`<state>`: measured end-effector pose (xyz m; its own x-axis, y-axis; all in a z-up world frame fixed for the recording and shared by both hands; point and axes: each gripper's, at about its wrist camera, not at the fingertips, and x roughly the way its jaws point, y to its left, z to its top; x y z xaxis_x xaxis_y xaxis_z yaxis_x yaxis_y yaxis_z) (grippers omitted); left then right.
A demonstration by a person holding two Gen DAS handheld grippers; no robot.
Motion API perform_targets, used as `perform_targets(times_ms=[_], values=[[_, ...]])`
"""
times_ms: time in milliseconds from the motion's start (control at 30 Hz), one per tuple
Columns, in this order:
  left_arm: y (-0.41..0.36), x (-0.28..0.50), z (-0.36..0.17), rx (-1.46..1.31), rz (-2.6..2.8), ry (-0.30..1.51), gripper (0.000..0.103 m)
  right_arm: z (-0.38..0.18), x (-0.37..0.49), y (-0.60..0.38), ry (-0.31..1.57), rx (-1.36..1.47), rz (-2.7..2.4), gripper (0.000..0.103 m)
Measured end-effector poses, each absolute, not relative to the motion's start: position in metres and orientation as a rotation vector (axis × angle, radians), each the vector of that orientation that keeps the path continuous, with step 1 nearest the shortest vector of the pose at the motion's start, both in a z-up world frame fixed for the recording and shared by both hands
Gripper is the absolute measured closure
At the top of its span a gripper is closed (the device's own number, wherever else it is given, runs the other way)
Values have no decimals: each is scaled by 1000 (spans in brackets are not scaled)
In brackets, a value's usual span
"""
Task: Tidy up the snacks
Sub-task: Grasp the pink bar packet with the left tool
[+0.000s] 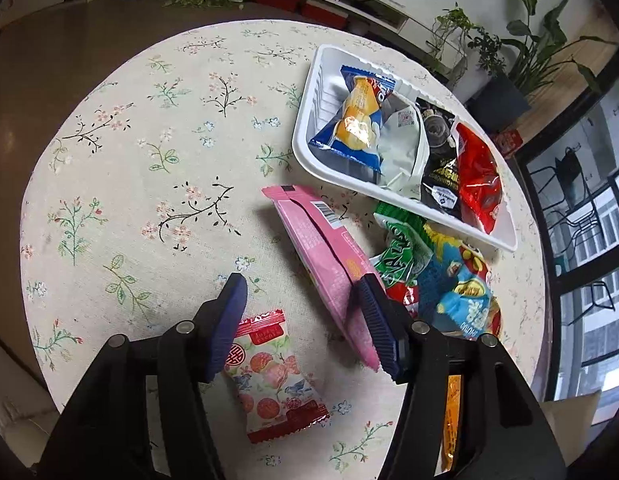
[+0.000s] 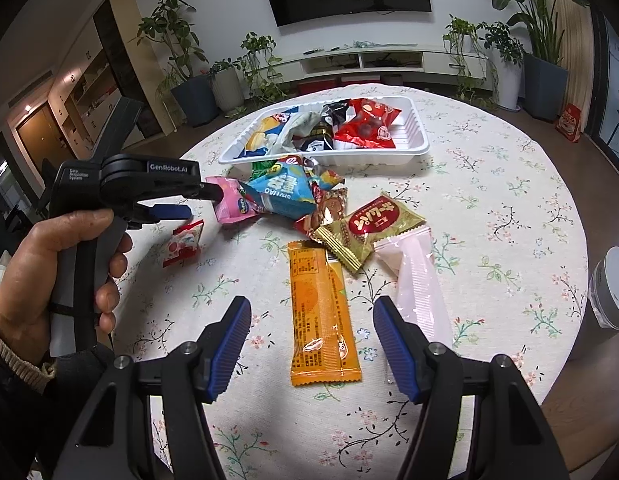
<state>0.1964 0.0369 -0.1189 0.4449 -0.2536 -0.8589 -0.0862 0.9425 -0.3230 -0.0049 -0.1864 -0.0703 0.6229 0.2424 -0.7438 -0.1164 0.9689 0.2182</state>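
A white tray (image 1: 305, 136) at the back right of the round table holds several snack packets; it also shows in the right wrist view (image 2: 413, 148). My left gripper (image 1: 301, 292) is open above the table, its right finger against a long pink packet (image 1: 329, 264), its left finger over a red-and-white peach packet (image 1: 275, 376). My right gripper (image 2: 311, 314) is open and empty, hovering above an orange packet (image 2: 321, 316). A pale pink packet (image 2: 419, 284), a gold packet (image 2: 367, 228) and a blue packet (image 2: 281, 196) lie loose near the tray.
A green packet (image 1: 401, 248) and a blue packet (image 1: 457, 292) lie piled beside the tray. A grey-white container (image 2: 611, 288) stands at the table's right edge. The floral tablecloth (image 1: 149, 160) covers the table. Plants and a TV shelf stand behind.
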Motion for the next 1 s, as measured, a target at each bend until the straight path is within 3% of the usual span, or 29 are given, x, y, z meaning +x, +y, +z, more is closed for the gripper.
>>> perform_targets(times_ms=[467,700,833,1000], values=[[24,216,-124,-337,-138,1119,45,-72,-4,-185,883,151,211,36],[9,215,-126,-305,-186,1115,54,-73,-4,-183,888,142,216,36],[1,216,-130,-295,-231,1127,73,-73,-4,-183,888,148,213,36],[8,214,-132,-324,-238,1111,75,-72,-2,-186,887,159,201,38]])
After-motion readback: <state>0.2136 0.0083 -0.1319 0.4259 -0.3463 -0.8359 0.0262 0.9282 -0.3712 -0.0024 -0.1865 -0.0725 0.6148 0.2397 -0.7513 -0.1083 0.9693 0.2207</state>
